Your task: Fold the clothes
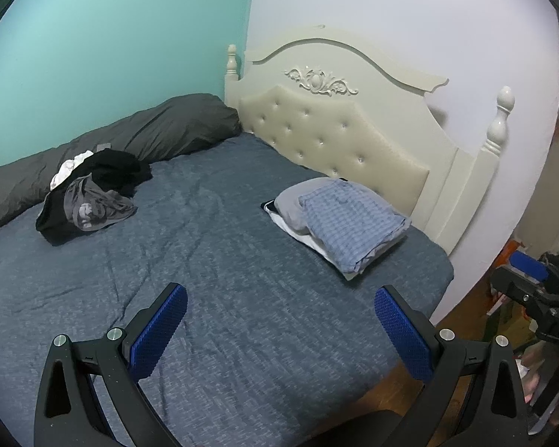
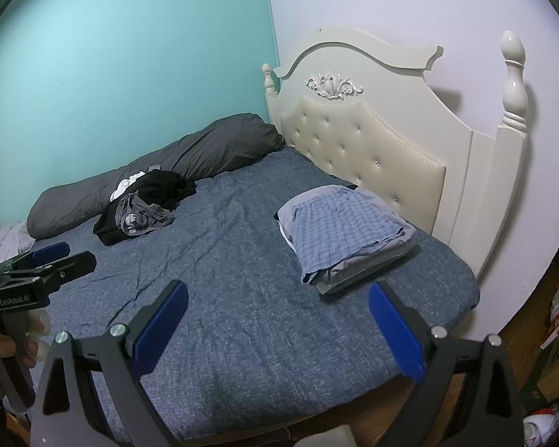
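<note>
The bed (image 1: 242, 260) fills most of the room, covered in a blue-grey sheet with a fine woven fleck and long soft creases, and it runs up to a cream headboard (image 1: 335, 130) with a buttoned, padded panel, a carved scroll ornament and turned posts. Along the teal wall lies a long dark grey pillow (image 1: 149, 130), rumpled and matte. Both claws hang above the near edge of the bed, holding and touching nothing: the left claw (image 1: 279, 320) is spread wide, its blue dimpled pads well apart over bare sheet, and the right claw (image 2: 277, 320) is spread just as wide, its smooth-looking blue pads framing open sheet too. The unfolded clothes (image 1: 89, 197) sit in a loose heap against the grey pillow on the far left of the bed, black fabric on the outside, a crumpled grey piece on top and a bit of white behind. The folded stack (image 1: 346, 223) rests near the headboard on the right side, a blue checked piece squared off on top of grey and white layers. The left wrist view catches the right claw from the side at its right edge, over a wooden floor. The right wrist view instead shows the left claw at its left edge with a hand (image 2: 0, 357) gripping its handle, white cloth on the floor by the pillow's end, and boxes (image 2: 555, 335) at the far right.
</note>
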Demonstrator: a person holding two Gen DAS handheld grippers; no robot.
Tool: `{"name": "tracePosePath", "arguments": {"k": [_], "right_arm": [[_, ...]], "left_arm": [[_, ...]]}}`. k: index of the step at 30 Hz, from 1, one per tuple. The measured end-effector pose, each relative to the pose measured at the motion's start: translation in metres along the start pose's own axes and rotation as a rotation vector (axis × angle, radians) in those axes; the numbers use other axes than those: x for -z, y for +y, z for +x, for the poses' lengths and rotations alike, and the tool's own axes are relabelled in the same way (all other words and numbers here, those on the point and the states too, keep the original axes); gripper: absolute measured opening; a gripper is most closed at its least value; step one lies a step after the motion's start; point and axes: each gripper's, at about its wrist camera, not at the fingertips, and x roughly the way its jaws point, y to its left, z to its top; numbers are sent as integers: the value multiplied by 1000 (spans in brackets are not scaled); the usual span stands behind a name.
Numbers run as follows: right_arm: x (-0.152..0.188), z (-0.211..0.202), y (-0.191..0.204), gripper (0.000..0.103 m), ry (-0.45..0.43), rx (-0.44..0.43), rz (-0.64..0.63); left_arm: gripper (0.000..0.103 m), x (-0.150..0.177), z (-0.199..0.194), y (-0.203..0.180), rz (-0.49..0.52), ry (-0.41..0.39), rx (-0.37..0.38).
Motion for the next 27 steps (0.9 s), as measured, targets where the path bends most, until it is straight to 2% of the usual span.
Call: {"name": "tracePosePath", "arguments": {"k": [27], "right_arm": [[8, 13, -2, 98, 17, 8, 8]], "left_arm": [[103, 9, 4, 6, 10, -20, -49]]}}
